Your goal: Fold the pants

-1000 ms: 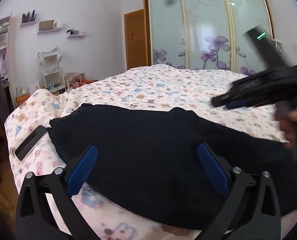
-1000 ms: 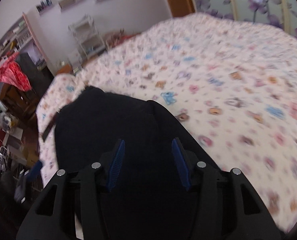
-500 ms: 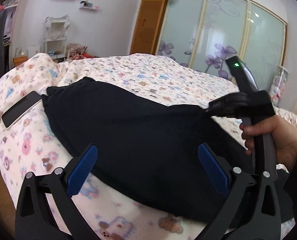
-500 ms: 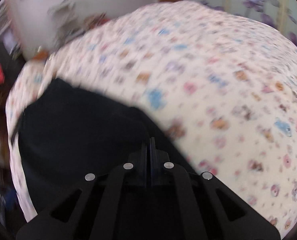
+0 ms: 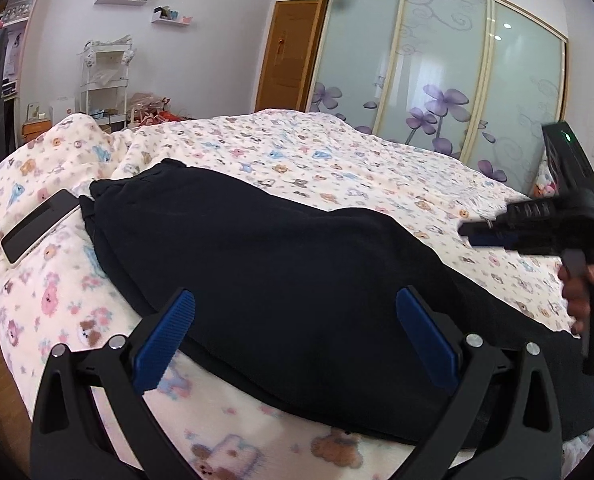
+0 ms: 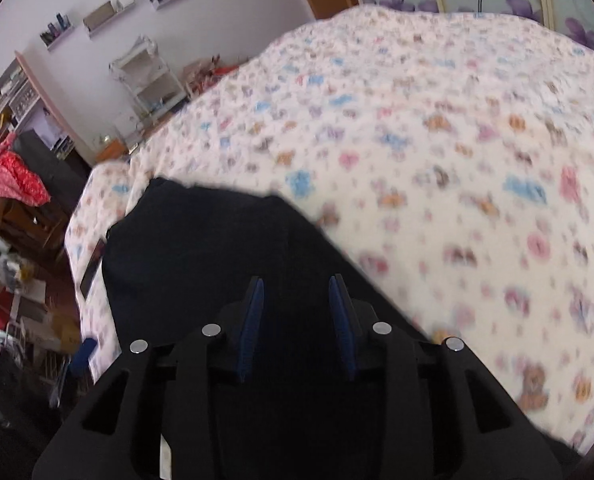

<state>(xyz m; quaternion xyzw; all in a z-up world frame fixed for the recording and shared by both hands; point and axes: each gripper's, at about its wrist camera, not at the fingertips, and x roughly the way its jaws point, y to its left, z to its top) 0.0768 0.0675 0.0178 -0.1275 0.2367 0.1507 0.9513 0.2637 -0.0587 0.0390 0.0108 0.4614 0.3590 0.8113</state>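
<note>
Dark navy pants [image 5: 265,264] lie folded along the near edge of the bed and also show in the right wrist view [image 6: 201,248]. My left gripper [image 5: 295,320] is wide open and empty, just above the near edge of the pants. My right gripper [image 6: 297,304] is partly open and empty, above the pants. It also shows in the left wrist view [image 5: 477,236], held in a hand above the bedspread to the right of the pants.
The bed has a cream cartoon-print bedspread [image 5: 337,168]. A phone [image 5: 37,226] lies on the bed left of the pants. A white shelf rack [image 5: 105,80], a wooden door [image 5: 285,52] and sliding glass wardrobe doors [image 5: 437,72] stand beyond.
My right gripper was shut on the pants half a second ago; now it has opened, let go and lifted off to the right. My left gripper has stayed wide open.
</note>
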